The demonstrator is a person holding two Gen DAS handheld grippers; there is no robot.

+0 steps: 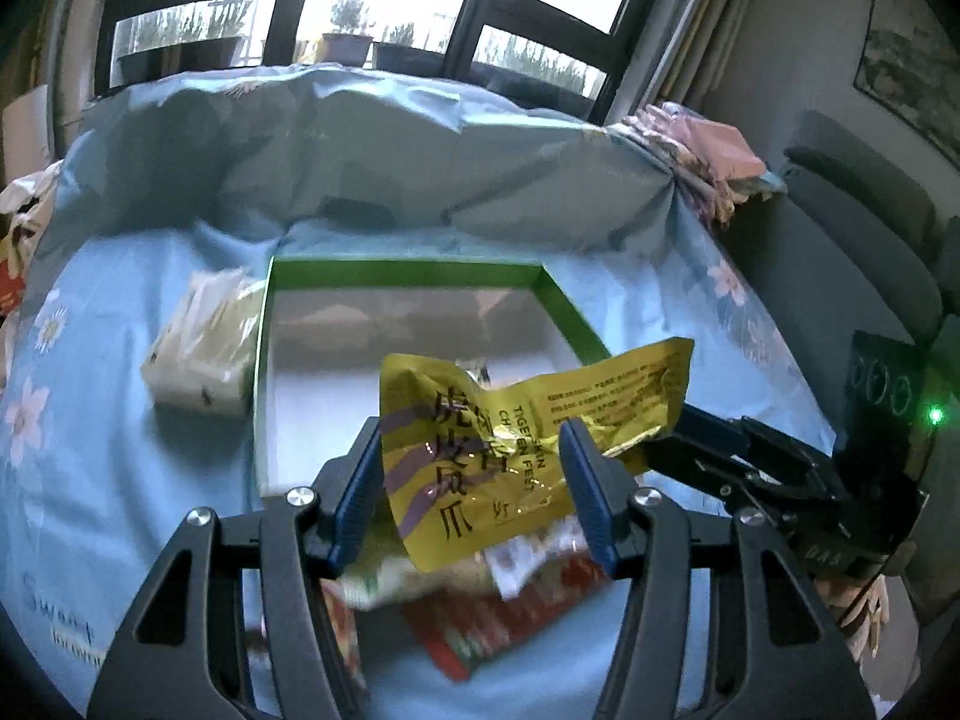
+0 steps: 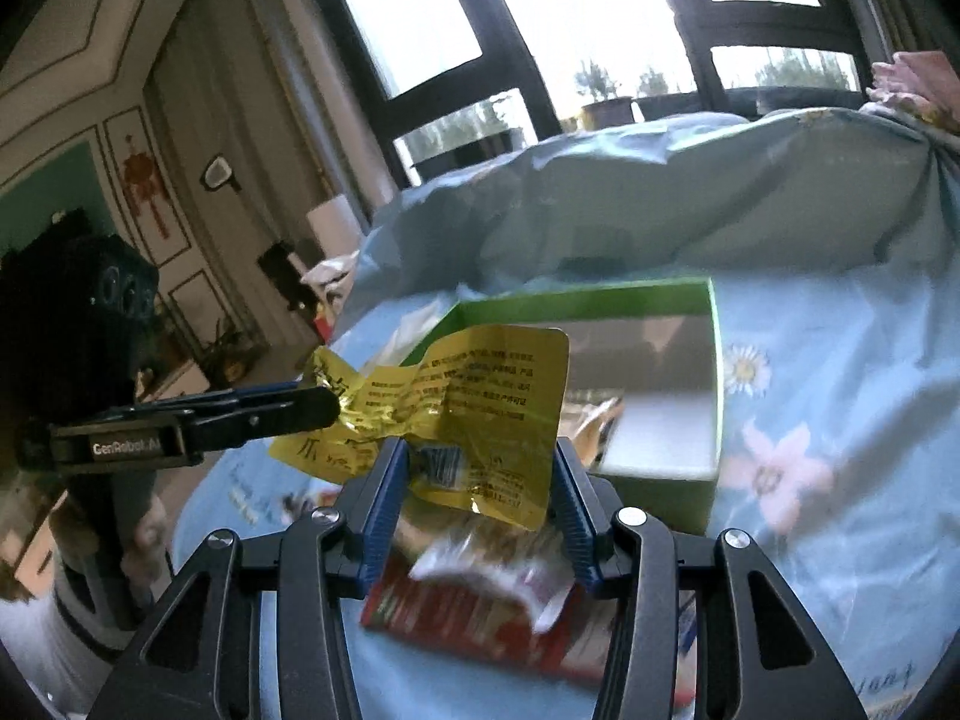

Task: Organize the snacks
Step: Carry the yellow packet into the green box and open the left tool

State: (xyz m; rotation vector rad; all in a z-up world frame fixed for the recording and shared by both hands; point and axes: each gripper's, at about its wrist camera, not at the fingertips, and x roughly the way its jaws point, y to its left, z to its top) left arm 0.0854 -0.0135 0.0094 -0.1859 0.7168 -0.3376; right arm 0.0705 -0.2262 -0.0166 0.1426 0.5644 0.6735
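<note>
A crumpled yellow snack packet (image 1: pixel 510 450) with "Tiger Skin Chicken Feet" print hangs in the air in front of a green-rimmed box (image 1: pixel 414 269). In the left wrist view it lies between my left gripper's (image 1: pixel 474 486) blue fingers, which stand apart around it. My right gripper (image 1: pixel 666 444) comes in from the right and touches the packet's right end. In the right wrist view the packet (image 2: pixel 480 414) sits between my right gripper's (image 2: pixel 480 492) spread fingers, and the left gripper (image 2: pixel 324 408) pinches its left end. Red and white snack packets (image 2: pixel 480 612) lie below.
The box (image 2: pixel 600 300) rests on a light blue flowered sheet (image 1: pixel 120 420) over a sofa. A pale green packet (image 1: pixel 204 348) lies left of the box. The sheet rises as a backrest behind. A grey sofa stands to the right.
</note>
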